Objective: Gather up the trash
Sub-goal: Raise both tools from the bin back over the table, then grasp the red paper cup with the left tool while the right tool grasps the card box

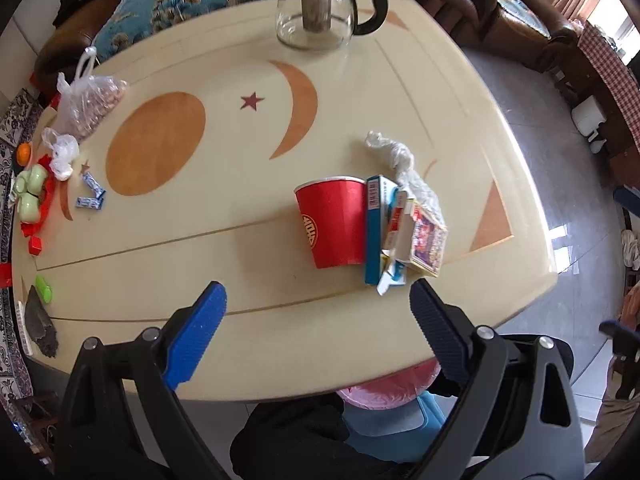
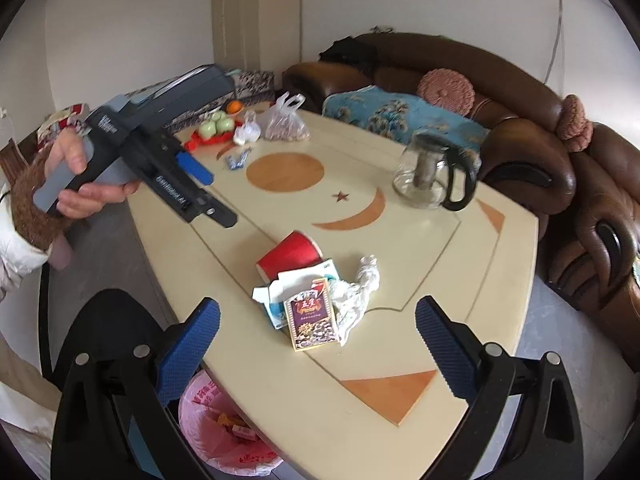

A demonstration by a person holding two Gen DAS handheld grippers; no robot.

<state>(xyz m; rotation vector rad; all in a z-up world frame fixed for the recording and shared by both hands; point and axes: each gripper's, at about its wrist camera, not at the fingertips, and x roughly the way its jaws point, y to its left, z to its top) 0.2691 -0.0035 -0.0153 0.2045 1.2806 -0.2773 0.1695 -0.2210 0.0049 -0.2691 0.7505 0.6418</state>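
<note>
A red paper cup [image 1: 334, 224] lies on its side on the cream table [image 1: 240, 272]. Next to it are a torn blue-and-white box [image 1: 378, 232], a purple-and-gold packet [image 1: 429, 240] and a crumpled clear plastic wrapper [image 1: 400, 160]. The right wrist view shows the same pile: cup [image 2: 290, 254], box [image 2: 280, 296], packet [image 2: 312, 320], wrapper [image 2: 358, 292]. My left gripper [image 1: 318, 300] is open and empty just short of the cup. It also shows in the right wrist view [image 2: 202, 190], held in a hand. My right gripper [image 2: 318, 316] is open and empty, near the packet.
A bin with a pink liner [image 2: 216, 432] stands under the table's near edge. A glass teapot [image 1: 320, 8] sits at the far side. Bagged nuts [image 1: 86, 106], green apples [image 1: 30, 188], blue candy wrappers [image 1: 92, 192] and small items lie at the left end. A brown sofa [image 2: 520, 140] borders the table.
</note>
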